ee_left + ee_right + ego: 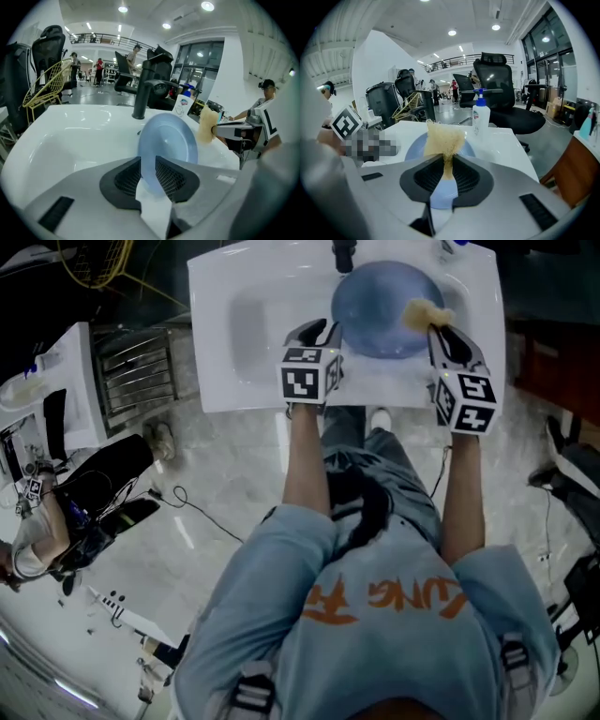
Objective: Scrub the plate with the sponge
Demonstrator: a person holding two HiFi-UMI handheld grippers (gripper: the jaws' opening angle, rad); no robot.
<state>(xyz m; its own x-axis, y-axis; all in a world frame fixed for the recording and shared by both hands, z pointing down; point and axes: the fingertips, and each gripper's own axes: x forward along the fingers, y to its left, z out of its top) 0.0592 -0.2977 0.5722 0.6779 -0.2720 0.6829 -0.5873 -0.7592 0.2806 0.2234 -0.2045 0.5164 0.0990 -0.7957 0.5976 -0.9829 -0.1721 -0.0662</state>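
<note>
The white sink (pixel 216 352) sits in front of the person, both arms reaching over its near edge. On the left, the left gripper (pixel 323 332) has its jaws about half apart, with the near rim of the blue plate (pixel 380 315) standing in the gap. From what I can see the pads aren't clamped on it, so I'd call that a loose straddle and not a hold. The plate sits tipped at the right of the sink, just in front of the black tap (pixel 343 253).

Further right, the yellow sponge (pixel 424 313) hangs at the plate's right rim. Whether it actually touches the plate I can't tell. The right gripper (pixel 445 334) has its jaws closed on the sponge, pinching only its thin lower edge, and most of the sponge sticks out floppy beyond the tips. A soap bottle (pixel 480 119) stands on the sink ledge past the plate.

What worries me is the plate. If the sponge pushes down or sideways before the left jaws close, the plate will likely skid or tip and knock into the tap. The sponge is the other weak spot. Held by so little, it could fold over or drag out of the jaws on a firm stroke, leaving hard fingertips scraping the plate. A wide sweep could also clip the bottle.
</note>
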